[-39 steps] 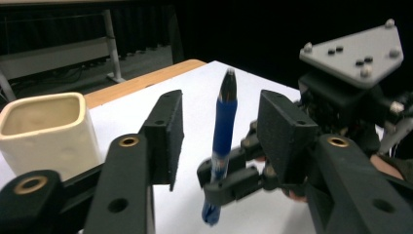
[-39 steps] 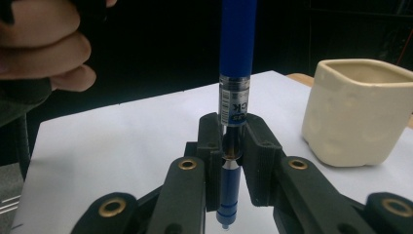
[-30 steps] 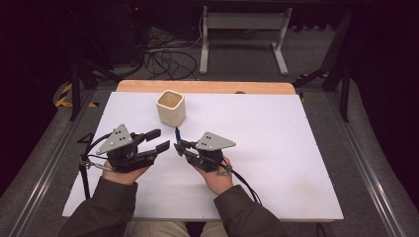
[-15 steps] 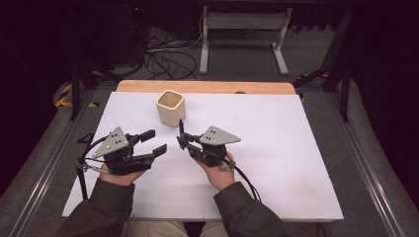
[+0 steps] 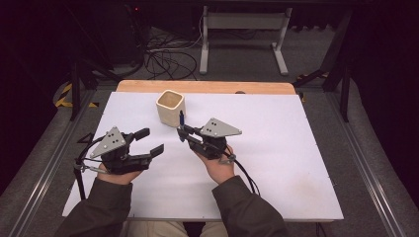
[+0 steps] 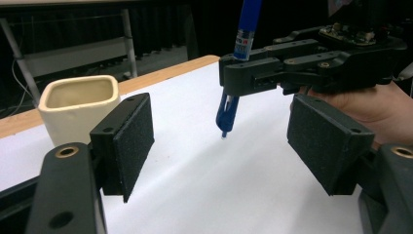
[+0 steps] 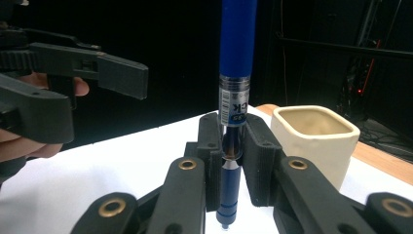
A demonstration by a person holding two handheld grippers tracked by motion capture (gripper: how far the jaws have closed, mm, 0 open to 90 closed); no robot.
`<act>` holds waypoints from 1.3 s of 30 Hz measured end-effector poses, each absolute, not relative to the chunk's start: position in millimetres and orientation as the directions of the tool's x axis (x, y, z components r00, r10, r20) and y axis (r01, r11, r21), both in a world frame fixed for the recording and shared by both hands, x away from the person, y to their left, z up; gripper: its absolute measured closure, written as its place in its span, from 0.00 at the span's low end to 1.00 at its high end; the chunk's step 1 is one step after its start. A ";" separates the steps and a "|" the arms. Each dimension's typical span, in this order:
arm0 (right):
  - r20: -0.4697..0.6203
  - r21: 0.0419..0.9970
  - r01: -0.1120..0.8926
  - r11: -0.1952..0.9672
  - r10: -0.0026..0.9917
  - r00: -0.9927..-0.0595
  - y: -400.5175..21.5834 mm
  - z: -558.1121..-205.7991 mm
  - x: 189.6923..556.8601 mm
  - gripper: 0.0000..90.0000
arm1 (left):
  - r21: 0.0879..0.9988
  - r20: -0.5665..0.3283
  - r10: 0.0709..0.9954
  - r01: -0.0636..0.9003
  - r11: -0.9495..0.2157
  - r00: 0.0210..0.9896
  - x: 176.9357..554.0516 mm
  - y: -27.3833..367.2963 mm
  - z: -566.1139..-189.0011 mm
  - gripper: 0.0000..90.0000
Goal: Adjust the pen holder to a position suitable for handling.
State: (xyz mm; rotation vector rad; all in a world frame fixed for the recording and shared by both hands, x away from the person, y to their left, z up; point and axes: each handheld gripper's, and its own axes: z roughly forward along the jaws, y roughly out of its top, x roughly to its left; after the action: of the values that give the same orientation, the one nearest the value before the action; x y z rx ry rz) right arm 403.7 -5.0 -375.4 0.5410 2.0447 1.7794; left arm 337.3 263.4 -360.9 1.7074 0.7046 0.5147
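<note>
Right gripper point(image 7: 229, 161) clamps a blue pen point(image 7: 236, 63), pads pressed on the barrel at mid-length. Pen stands upright: tip down, clear of the table, upper barrel running out the top of the right gripper view. A printed label band wraps the barrel just above the pads. In the high view this gripper point(image 5: 182, 132) sits a little left of frame centre, pen point(image 5: 181, 118) poking up from its front end, just beside the cup.

Left gripper point(image 6: 219, 141) stands wide, nothing between its pads; the jaws have just been opening. In the left gripper view the pen point(image 6: 229, 105) hangs between and beyond them, well apart from either pad. In the high view the left gripper point(image 5: 150, 142) lies at lower left of centre, held low over the table and pointing right.

Cream square-mouthed cup point(image 5: 171, 107) stands upright at upper centre-left of the white table point(image 5: 286, 143), near the wooden far edge point(image 5: 207, 87). It looks empty as far as its inside shows.

Cables point(image 5: 165, 59) and a grey metal frame point(image 5: 242, 29) lie on the floor beyond.
</note>
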 end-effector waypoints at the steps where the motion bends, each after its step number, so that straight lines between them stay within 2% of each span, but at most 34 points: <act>1: -0.031 0.991 0.042 0.128 0.518 -0.855 -4.3 -374.8 404.7 0.89 | 0.970 -0.025 0.692 0.186 -0.159 0.721 337.4 264.0 -361.1 0.28; 39: -0.057 0.994 0.006 0.110 0.558 -0.828 18.2 -354.2 449.4 0.89 | 0.972 -0.036 0.704 0.189 -0.140 0.709 340.0 272.5 -363.1 0.27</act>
State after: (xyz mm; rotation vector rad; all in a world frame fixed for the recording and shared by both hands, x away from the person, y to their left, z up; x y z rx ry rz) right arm 449.4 18.2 -354.2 0.5487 1.9748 1.7650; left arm 340.0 272.5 -363.1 1.6876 0.7242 0.5215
